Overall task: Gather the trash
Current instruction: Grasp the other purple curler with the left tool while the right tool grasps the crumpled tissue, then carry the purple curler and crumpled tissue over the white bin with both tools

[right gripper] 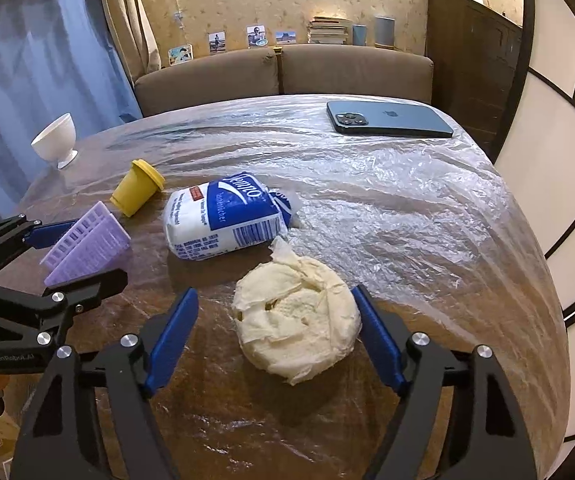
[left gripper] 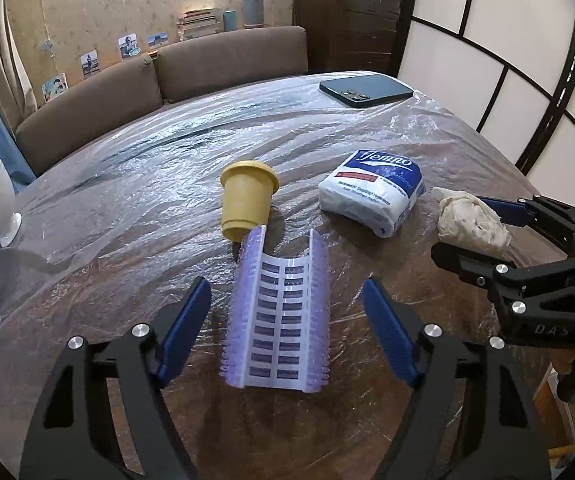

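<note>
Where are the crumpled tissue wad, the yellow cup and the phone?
crumpled tissue wad point(right gripper: 297, 312), right wrist view, middle of the wad.
yellow cup point(left gripper: 247, 204), left wrist view, side wall.
phone point(right gripper: 389, 119), right wrist view, its back.

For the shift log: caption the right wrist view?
Open right gripper straddles crumpled tissue beside tissue pack.

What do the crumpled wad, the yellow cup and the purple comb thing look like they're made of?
Crumpled wad: soft tissue paper, matte, creased, with an embossed dot pattern. Yellow cup: probably plastic, opaque, smooth with a dull sheen. Purple comb piece: apparently translucent molded plastic with rows of fine bristles.
</note>
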